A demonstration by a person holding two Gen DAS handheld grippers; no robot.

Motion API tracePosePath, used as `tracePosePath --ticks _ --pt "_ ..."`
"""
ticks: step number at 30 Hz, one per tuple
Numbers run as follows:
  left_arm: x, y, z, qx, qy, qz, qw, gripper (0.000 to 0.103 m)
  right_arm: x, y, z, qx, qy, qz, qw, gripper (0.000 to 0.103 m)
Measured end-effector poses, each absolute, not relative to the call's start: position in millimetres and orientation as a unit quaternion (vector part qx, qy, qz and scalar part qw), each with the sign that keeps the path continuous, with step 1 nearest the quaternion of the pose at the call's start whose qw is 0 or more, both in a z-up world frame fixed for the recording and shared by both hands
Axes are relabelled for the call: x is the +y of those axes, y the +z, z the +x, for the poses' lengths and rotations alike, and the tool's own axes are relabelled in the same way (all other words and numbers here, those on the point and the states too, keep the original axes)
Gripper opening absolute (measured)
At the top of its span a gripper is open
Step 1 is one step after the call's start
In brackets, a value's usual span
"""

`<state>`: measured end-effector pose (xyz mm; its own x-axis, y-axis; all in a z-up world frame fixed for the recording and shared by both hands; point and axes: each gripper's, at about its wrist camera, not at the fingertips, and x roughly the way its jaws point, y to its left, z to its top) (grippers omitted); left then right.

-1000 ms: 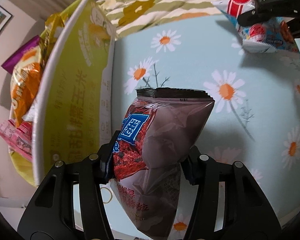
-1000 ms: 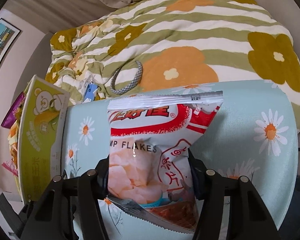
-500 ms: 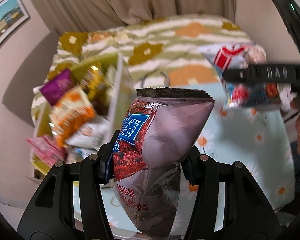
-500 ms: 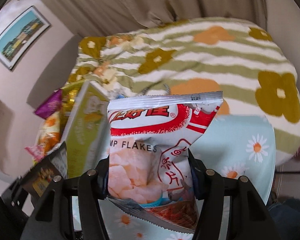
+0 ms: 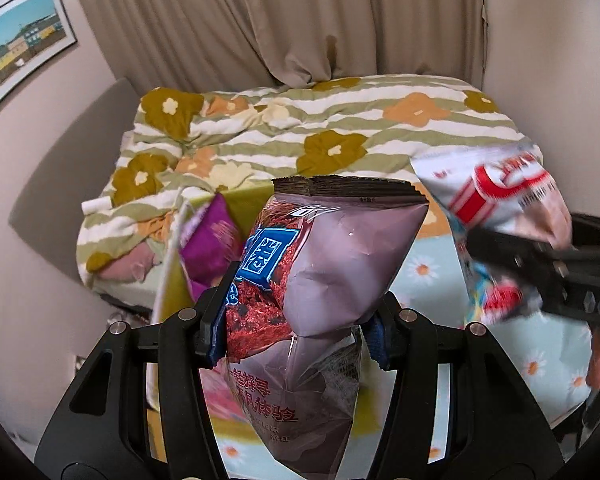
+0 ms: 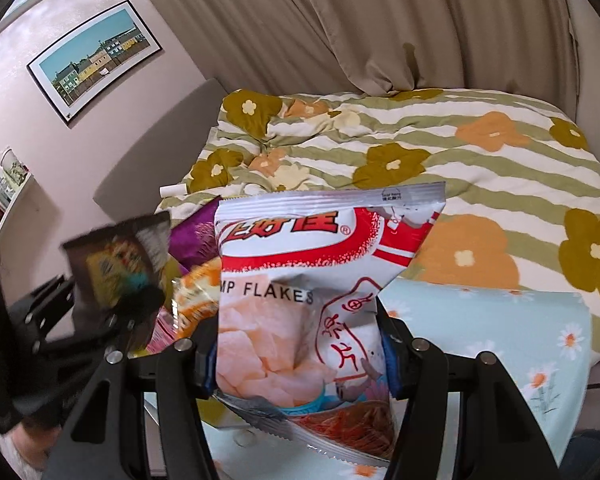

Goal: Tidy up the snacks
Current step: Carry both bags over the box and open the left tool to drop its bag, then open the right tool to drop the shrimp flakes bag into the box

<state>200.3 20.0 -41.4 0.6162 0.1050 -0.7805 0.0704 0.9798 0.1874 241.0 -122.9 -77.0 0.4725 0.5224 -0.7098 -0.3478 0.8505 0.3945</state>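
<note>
Left tongs (image 5: 298,326) clamped tight on a mauve snack bag (image 5: 324,276), squeezed at mid-height, bag upright, lifted above the daisy-print desk (image 5: 540,364). Right tongs (image 6: 296,354) likewise pinched on a white-and-red shrimp flakes bag (image 6: 316,292), upright, held in the air over the same desk. In the left view the shrimp flakes bag sits to the right, blurred. Yellow-green cardboard box (image 5: 168,280) stands left of the mauve bag, at the desk's left side, with a purple snack packet (image 5: 208,248) poking out; orange packet (image 6: 196,292) visible in it from the right view. Behind: bed with flower-striped quilt (image 5: 340,136), beige curtain (image 6: 400,20), framed picture (image 6: 96,60) on wall.
</note>
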Motion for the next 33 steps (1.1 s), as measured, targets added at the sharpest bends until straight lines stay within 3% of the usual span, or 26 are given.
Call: tracePosePath --ticks 11,18,19,20,21,22,33 --pt "78 -71 291 0.483 -0.056 0.107 0.867 0.053 -68 -83 259 0.457 0.201 0.112 0.859 0.056" --pt "87 -87 304 0.504 -0.088 0.091 0.854 0.054 -59 -90 260 0.468 0.179 0.115 0.857 0.056" --pt "88 -88 304 0.507 -0.094 0.084 0.853 0.063 -59 -90 260 0.469 0.177 0.116 0.857 0.056" --pt "90 -88 304 0.508 -0.099 0.079 0.852 0.084 -59 -90 259 0.469 0.175 0.117 0.858 0.056" --pt "92 -86 302 0.503 -0.102 0.072 0.855 0.098 -58 -91 259 0.47 0.173 0.118 0.858 0.056" --pt "94 -82 298 0.494 -0.103 0.067 0.861 0.103 -57 -91 259 0.47 0.171 0.119 0.858 0.056" --pt "115 -60 270 0.473 -0.096 0.055 0.874 0.103 -47 -87 245 0.464 0.176 0.108 0.861 0.056"
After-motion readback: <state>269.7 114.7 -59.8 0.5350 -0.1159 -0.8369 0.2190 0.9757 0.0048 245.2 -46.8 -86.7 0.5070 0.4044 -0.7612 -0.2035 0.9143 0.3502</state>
